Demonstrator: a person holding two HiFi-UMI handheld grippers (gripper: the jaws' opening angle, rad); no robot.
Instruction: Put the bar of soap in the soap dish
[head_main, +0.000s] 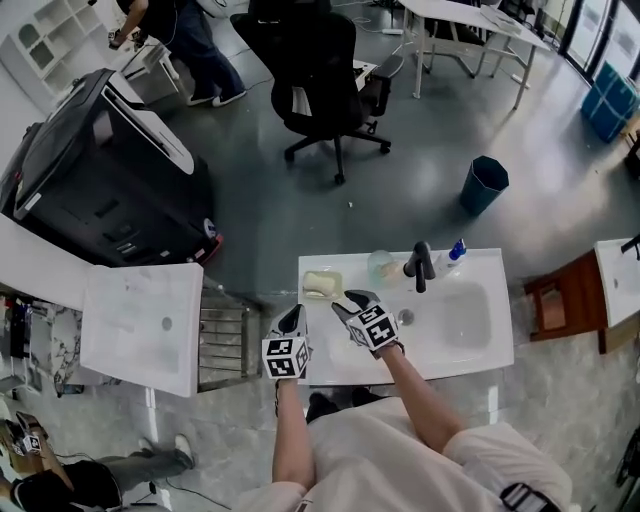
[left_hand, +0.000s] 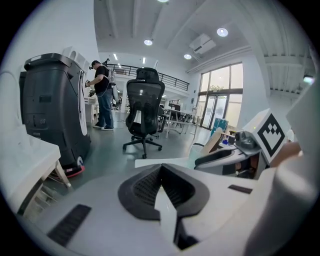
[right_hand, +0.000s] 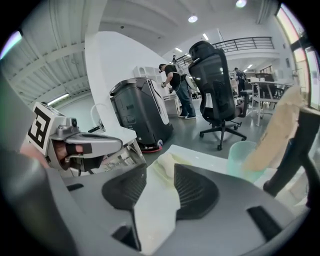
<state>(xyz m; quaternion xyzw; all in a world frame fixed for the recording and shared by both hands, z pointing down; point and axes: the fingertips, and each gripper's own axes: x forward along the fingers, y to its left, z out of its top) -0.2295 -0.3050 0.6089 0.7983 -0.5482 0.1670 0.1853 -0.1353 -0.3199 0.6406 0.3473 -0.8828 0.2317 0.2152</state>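
Soap (head_main: 321, 284): pale cream bar with rounded edges, lying in a yellowish dish (head_main: 307, 293) left of centre in the head view, at the far left of the white surface (head_main: 330, 366). Right claw (right_hand: 160, 168): jaws apart, empty, near the soap. Left claw (left_hand: 160, 167): jaws closed tip to tip, empty. The 2 claws carry black-and-white square markers.

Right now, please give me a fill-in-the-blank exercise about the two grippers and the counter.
1. The fingers of the right gripper are ___ (apart/together).
2. Those of the left gripper are ___ (apart/together).
3. The teal cup stands between the bar of soap and the black ___.
Missing: apart; together; faucet.
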